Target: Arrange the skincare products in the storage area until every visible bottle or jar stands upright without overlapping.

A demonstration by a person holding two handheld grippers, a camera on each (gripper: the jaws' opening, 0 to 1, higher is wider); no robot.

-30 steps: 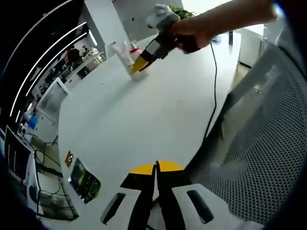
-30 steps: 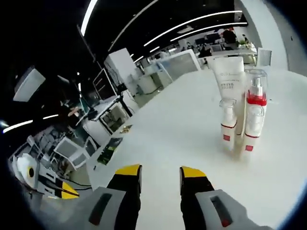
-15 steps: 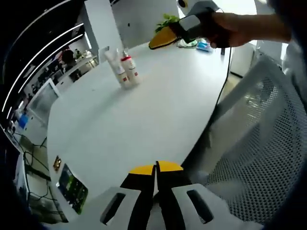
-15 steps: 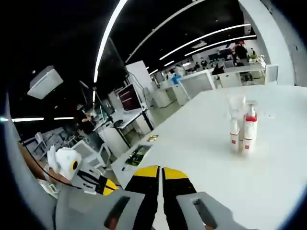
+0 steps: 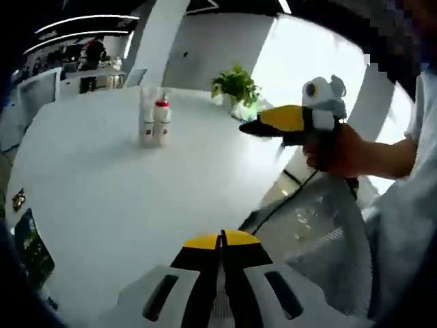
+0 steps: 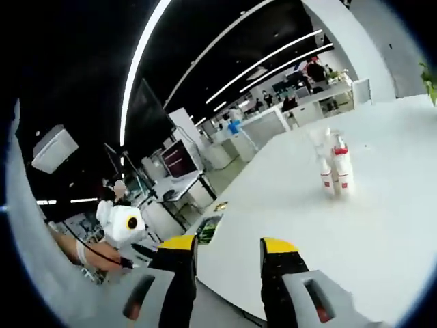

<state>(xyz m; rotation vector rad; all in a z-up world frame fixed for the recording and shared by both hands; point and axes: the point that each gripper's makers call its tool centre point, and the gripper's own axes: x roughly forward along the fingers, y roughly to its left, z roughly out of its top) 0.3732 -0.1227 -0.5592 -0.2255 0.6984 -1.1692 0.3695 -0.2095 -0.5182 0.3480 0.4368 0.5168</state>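
Standing upright, the skincare bottles (image 6: 334, 171) cluster well ahead of both hand-held grippers on the tabletop (image 5: 123, 198). Right hand-held gripper (image 6: 229, 249) is open, empty; left hand-held gripper (image 5: 222, 242) closed, empty.

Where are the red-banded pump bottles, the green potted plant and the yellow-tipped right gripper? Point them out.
red-banded pump bottles (image 5: 161, 121), left gripper view, on the right bottle's body.
green potted plant (image 5: 235, 85), left gripper view, on its leaves.
yellow-tipped right gripper (image 5: 250, 127), left gripper view, at its tips.
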